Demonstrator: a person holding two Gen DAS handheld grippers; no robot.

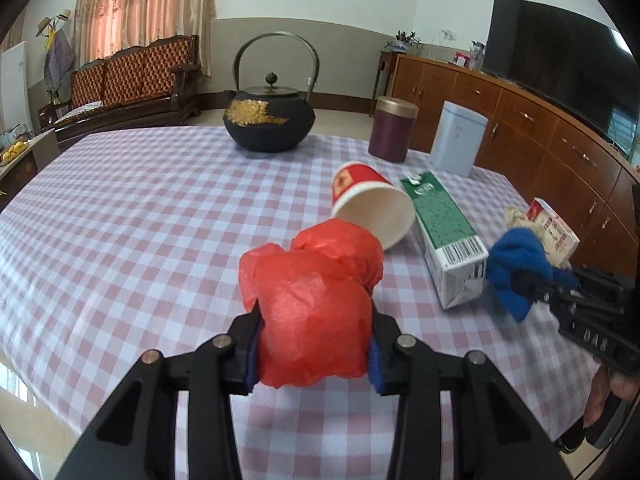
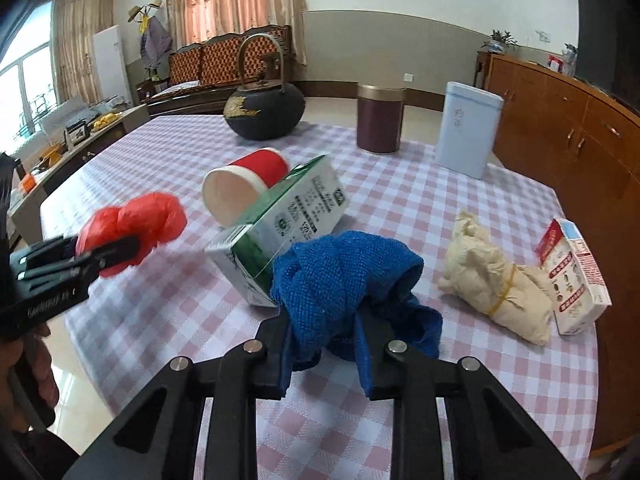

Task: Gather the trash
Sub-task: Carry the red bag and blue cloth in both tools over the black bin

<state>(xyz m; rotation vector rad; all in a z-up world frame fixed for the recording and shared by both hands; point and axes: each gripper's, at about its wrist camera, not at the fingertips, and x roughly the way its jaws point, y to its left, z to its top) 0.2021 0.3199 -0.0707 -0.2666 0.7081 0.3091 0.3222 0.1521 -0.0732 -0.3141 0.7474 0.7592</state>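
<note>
My left gripper [image 1: 314, 344] is shut on a crumpled red plastic bag [image 1: 312, 300], held above the checked tablecloth [image 1: 140, 220]; the bag also shows in the right wrist view [image 2: 136, 224]. My right gripper [image 2: 322, 340] is shut on a blue cloth [image 2: 344, 276], which shows in the left wrist view [image 1: 520, 264] too. A red paper cup [image 1: 368, 204] lies on its side beside a green-and-white carton [image 1: 444, 236], just beyond both grippers. A small red-and-white carton [image 2: 572, 276] and a cream bundle tied with a rubber band [image 2: 492, 280] lie at the right.
A black iron teapot [image 1: 270, 120], a maroon canister [image 1: 392, 128] and a pale blue tin [image 1: 458, 140] stand at the table's far side. A wooden sideboard [image 1: 540, 132] with a TV runs along the right. The table's near edge drops to the floor.
</note>
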